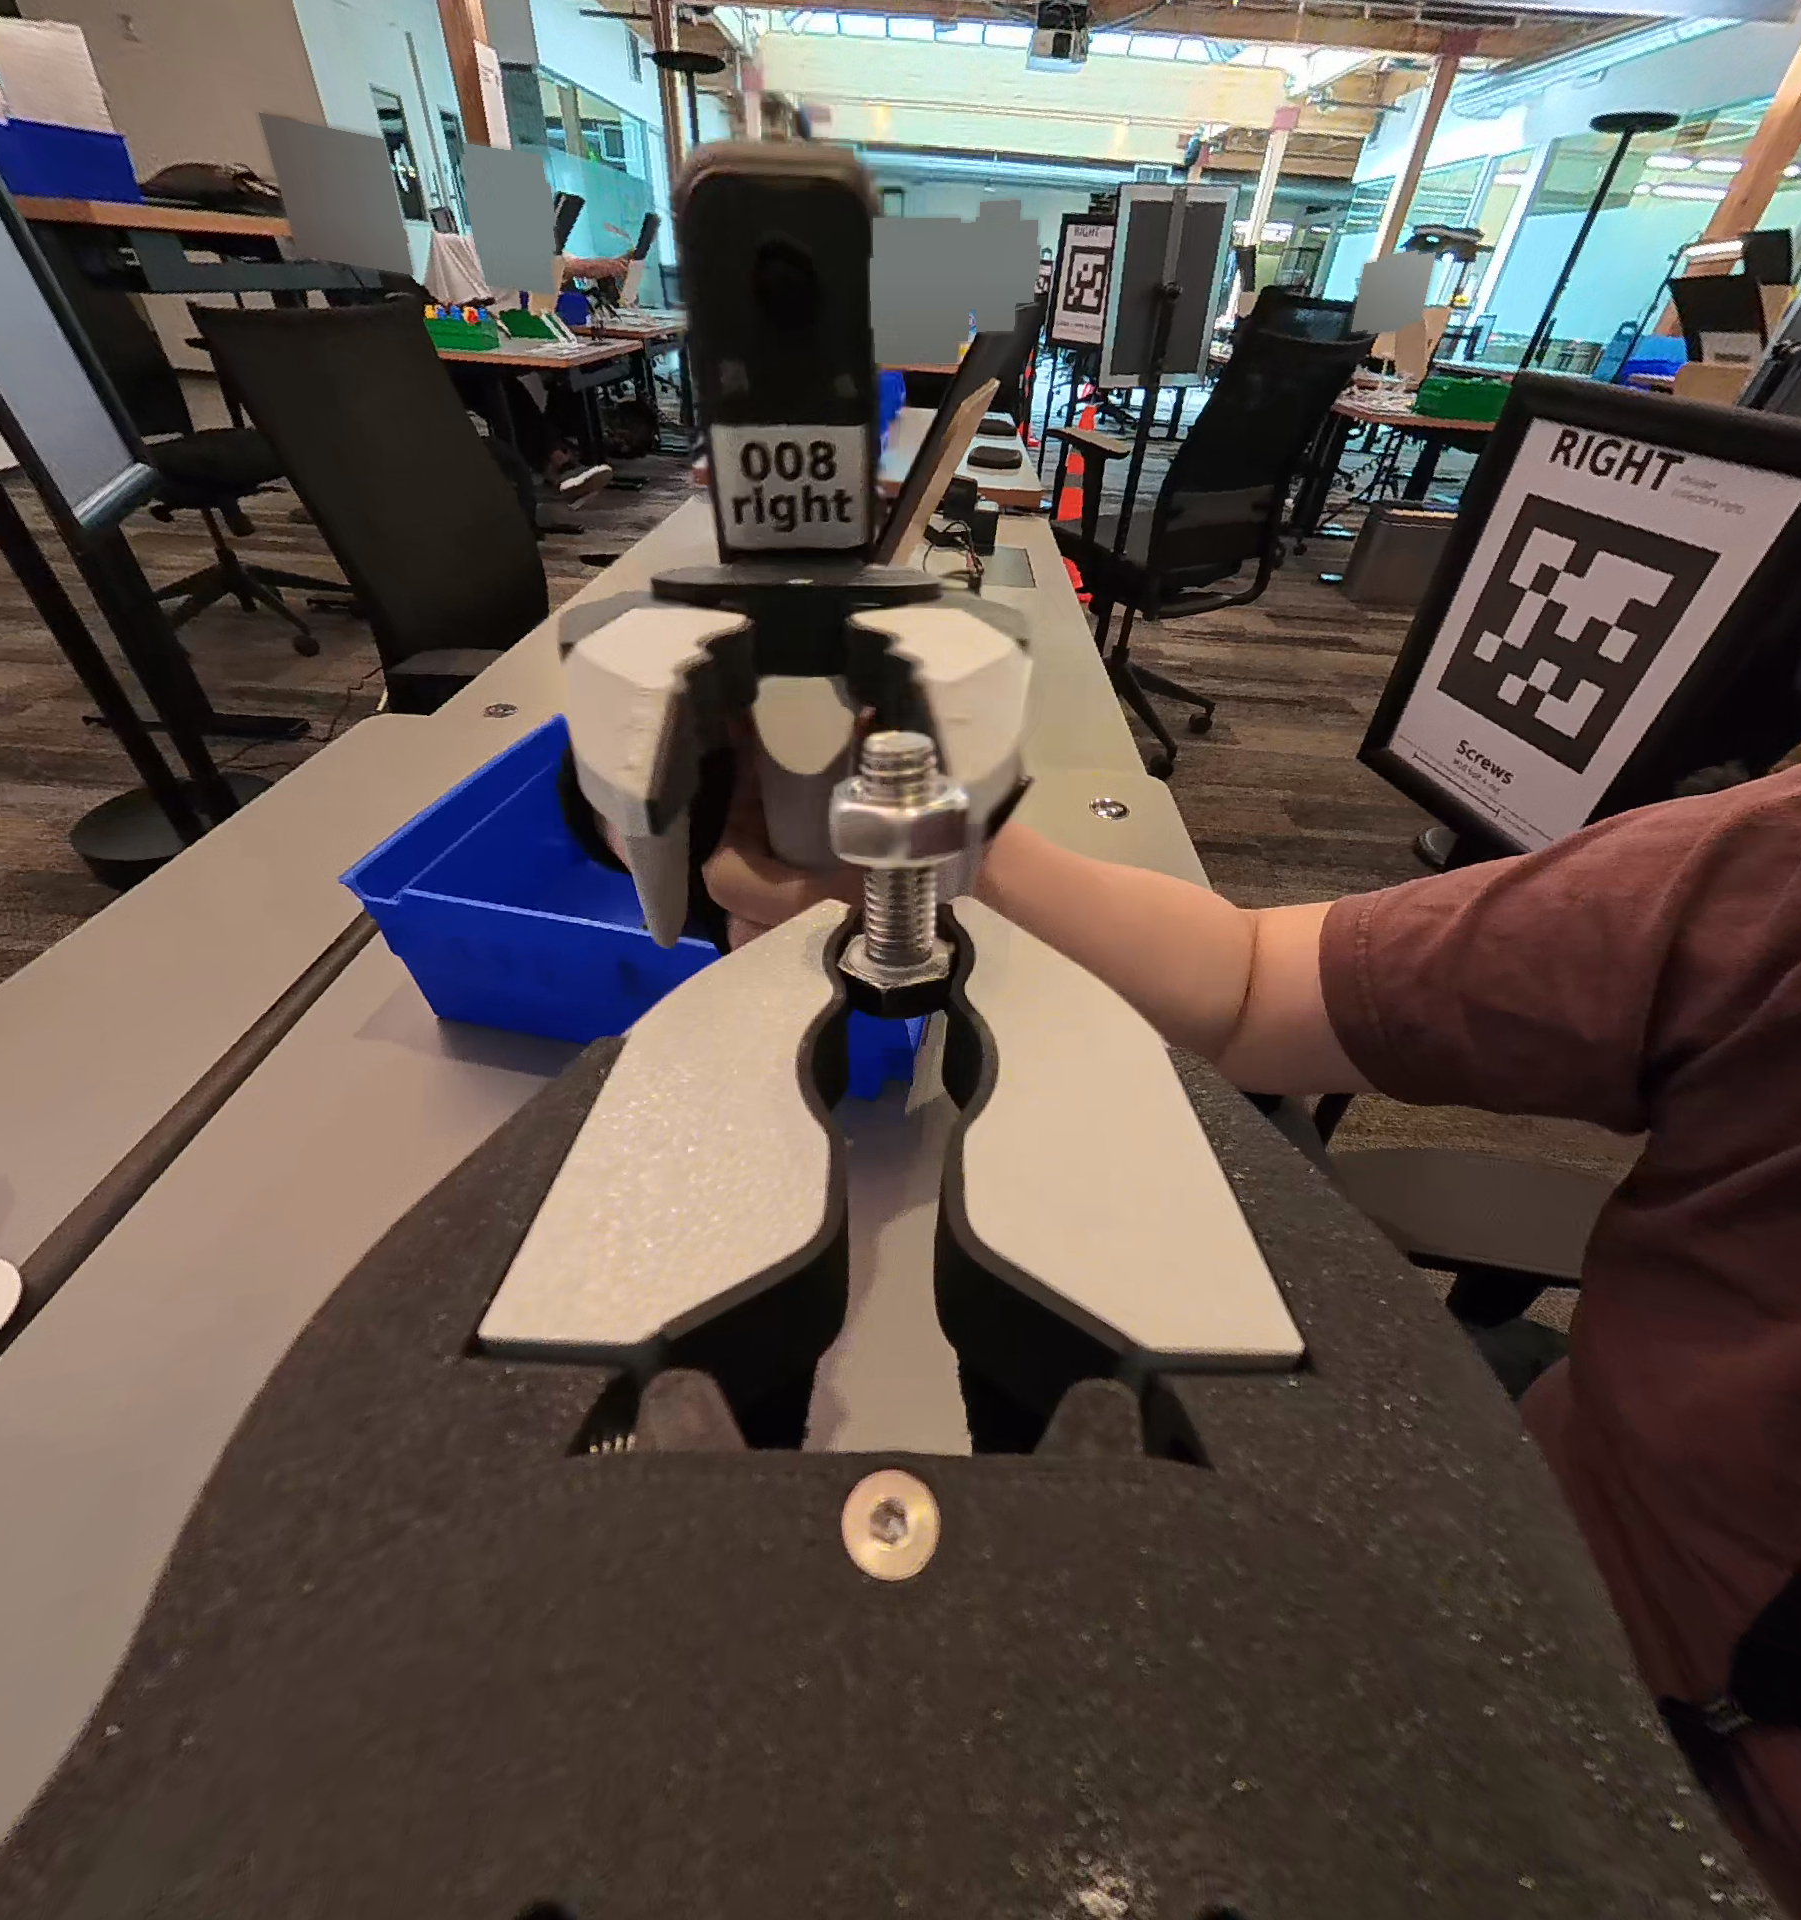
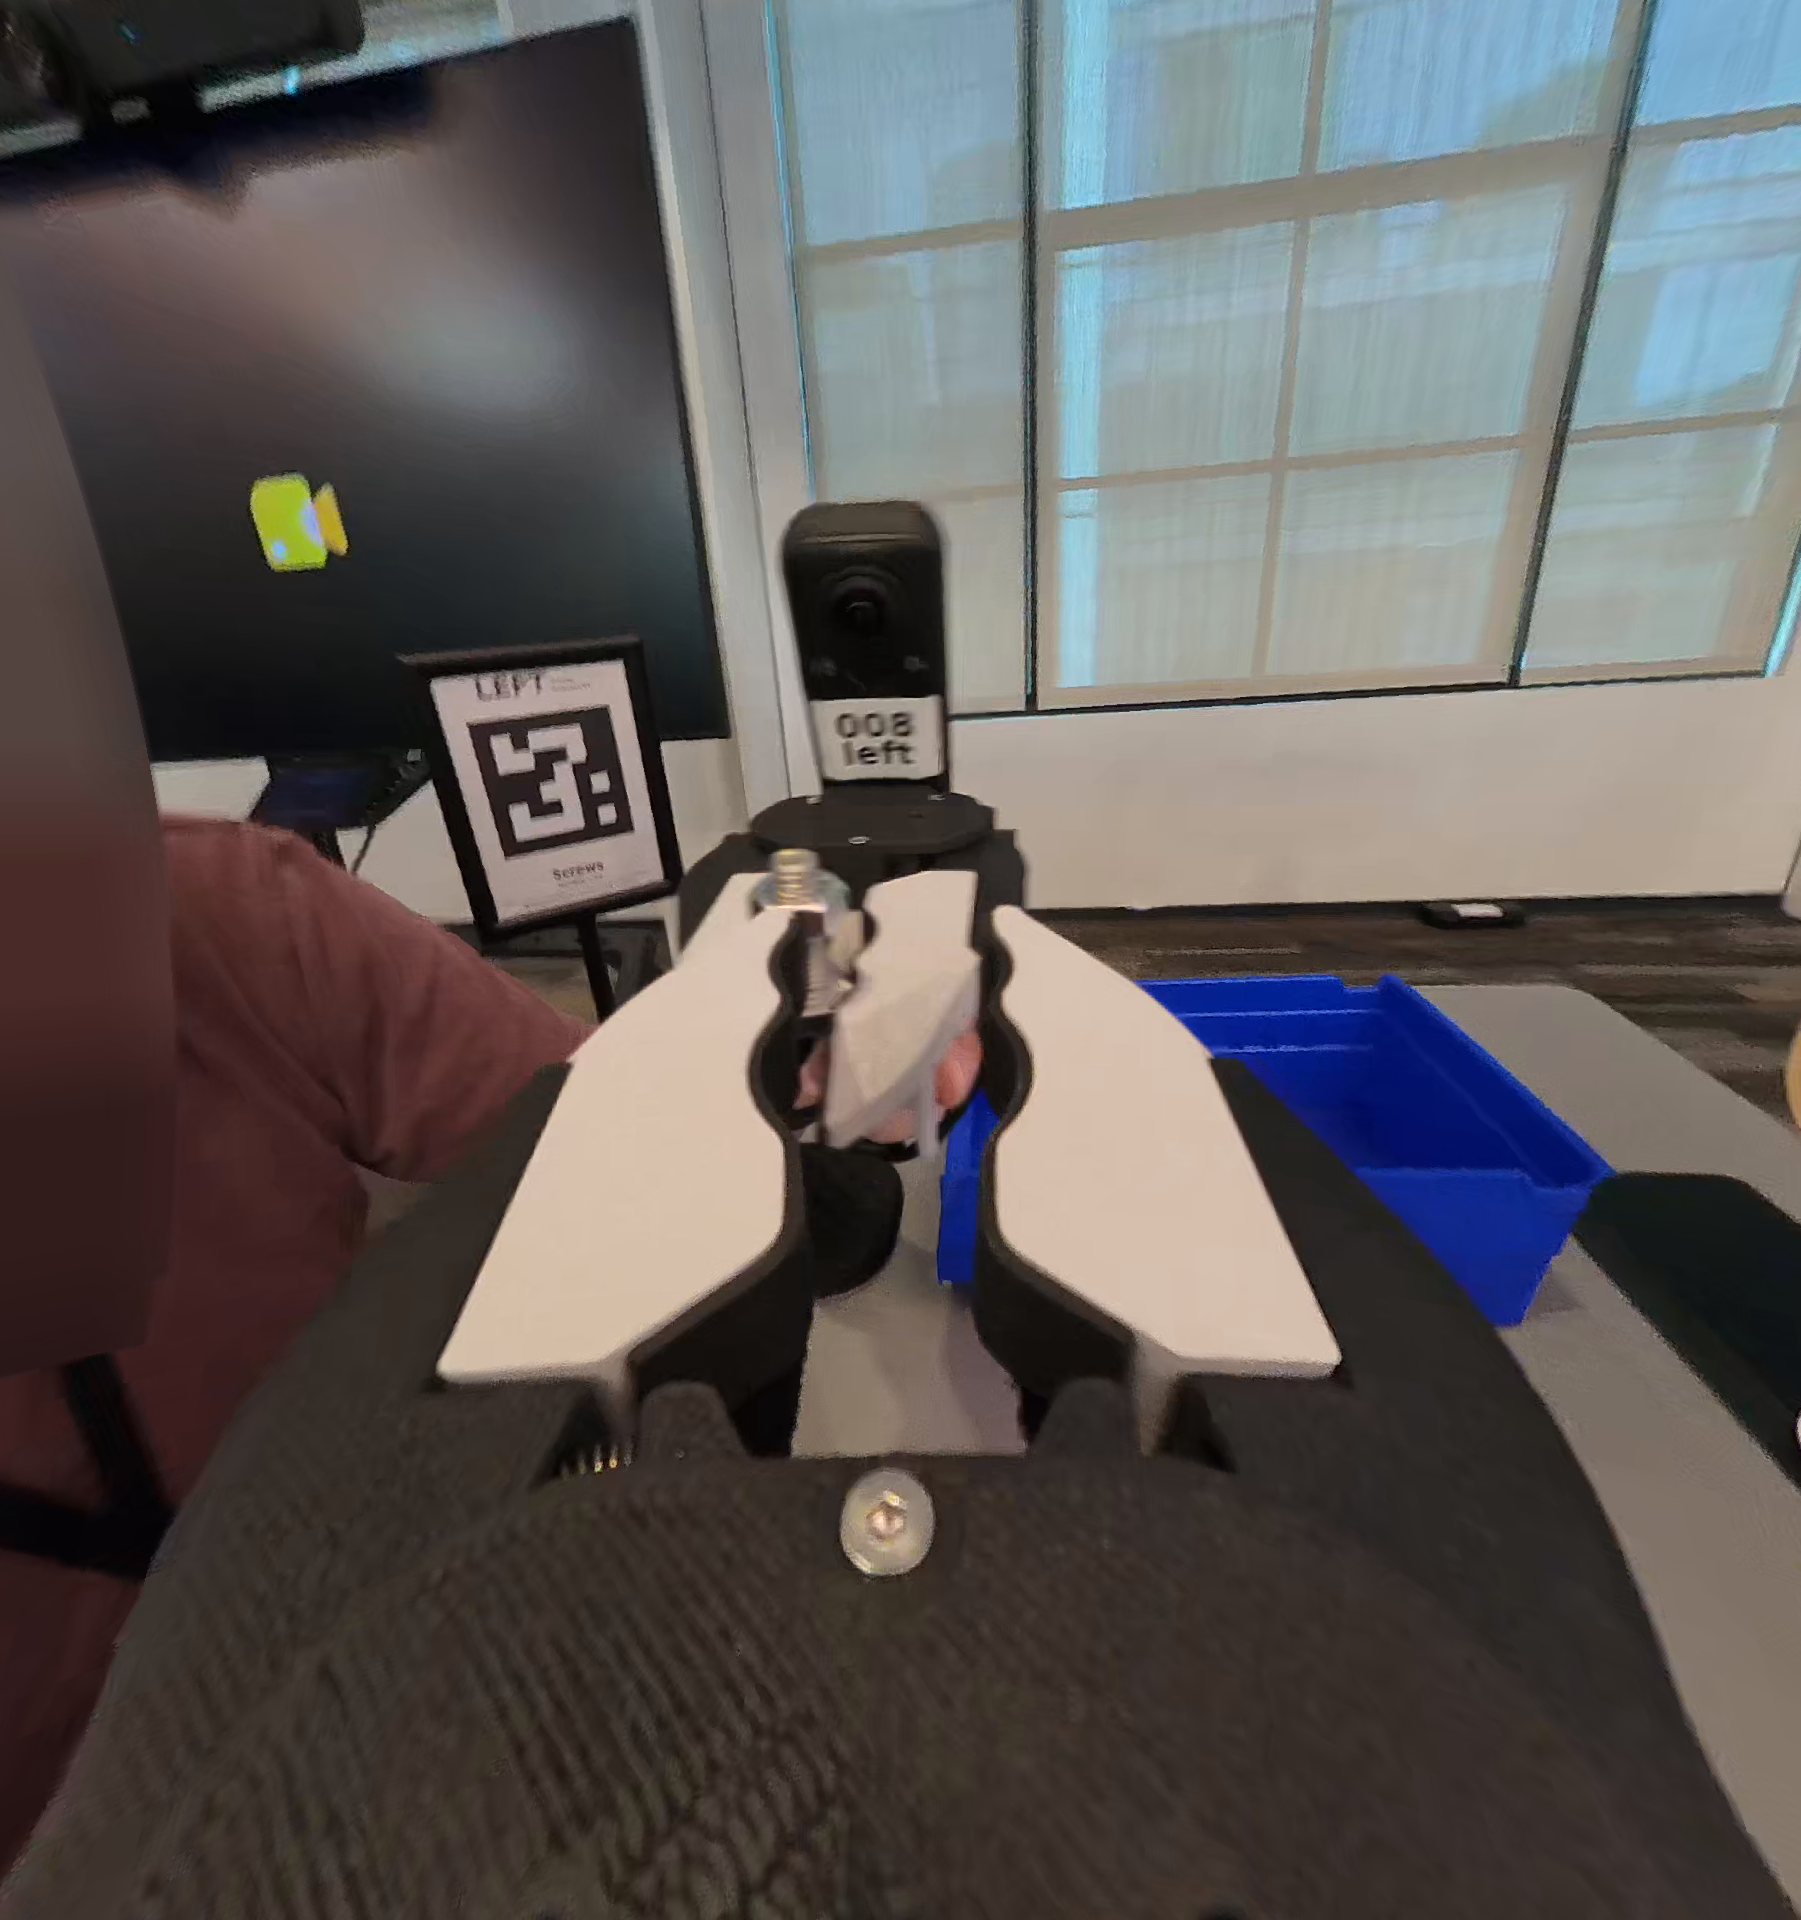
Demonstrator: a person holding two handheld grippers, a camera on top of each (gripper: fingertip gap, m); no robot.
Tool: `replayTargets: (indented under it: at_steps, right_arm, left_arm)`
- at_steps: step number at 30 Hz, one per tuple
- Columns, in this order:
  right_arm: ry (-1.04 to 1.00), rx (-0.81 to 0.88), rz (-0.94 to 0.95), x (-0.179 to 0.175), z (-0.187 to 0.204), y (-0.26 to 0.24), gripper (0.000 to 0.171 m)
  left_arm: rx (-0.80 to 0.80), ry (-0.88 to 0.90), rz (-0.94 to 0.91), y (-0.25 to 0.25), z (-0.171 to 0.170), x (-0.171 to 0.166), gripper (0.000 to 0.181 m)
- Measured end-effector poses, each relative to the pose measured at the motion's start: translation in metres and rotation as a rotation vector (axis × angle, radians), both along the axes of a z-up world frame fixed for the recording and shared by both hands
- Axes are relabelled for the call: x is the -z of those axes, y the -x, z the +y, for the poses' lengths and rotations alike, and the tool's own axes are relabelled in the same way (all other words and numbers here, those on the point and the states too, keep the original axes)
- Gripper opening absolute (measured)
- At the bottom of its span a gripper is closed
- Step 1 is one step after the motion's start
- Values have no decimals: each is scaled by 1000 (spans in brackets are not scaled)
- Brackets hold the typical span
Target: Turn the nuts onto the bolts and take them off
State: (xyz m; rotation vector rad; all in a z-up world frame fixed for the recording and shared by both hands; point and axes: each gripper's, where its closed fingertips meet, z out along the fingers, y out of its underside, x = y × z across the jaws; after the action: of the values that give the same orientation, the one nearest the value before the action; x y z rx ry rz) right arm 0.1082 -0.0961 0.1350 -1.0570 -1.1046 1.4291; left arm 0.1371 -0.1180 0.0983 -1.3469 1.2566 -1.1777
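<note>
The left gripper [image 1: 894, 971] is pinched on the head of the bolt [image 1: 898, 914], which stands upright above the table [image 1: 200, 1039]; the nut [image 1: 901, 821] sits near its top, at 12 o'clock from the fingertips; the right gripper [image 2: 880, 935], facing it, stands spread around the shank; a blue bin [image 1: 522, 935] lies at 9 o'clock.

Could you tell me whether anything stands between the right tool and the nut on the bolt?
Nothing visible does. The nut sits exposed on the bolt, above where the left tool clamps the bolt's head, and the right tool's open fingers are right beside it.
</note>
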Motion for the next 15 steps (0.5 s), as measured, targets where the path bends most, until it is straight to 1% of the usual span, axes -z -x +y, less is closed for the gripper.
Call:
replayTargets:
  at_steps: [1, 3, 5, 7, 8, 10, 12, 13, 15]
  right_arm:
    - [39, 4, 13, -1, 6, -4, 31]
    - [61, -41, 39, -4, 3, -8, 31]
    - [25, -83, 31, -5, -11, -3, 33]
    - [-24, -79, -21, -1, -21, 9, 39]
    - [-47, -62, -40, 1, -23, 13, 39]
    - [-59, -41, -16, -1, -20, 11, 34]
    - [7, -47, 6, -1, -8, 2, 34]
    - [58, -51, 28, -3, -1, -3, 30]
    - [98, -90, 73, -10, -2, -7, 30]
  left_arm:
    - [5, -1, -6, 1, -1, -1, 13]
    - [4, 0, -3, 1, -2, -2, 13]
    - [-9, -12, 9, 1, 1, 0, 13]
    - [-9, -9, 13, 0, 1, 2, 13]
    - [-5, -5, 11, 0, 1, 2, 13]
    - [7, -4, 11, -1, -2, 2, 13]
    - [9, -9, 4, 0, -4, -1, 13]
    - [6, -14, 1, 1, -4, -2, 13]
    - [7, -16, 2, 2, -5, -3, 13]
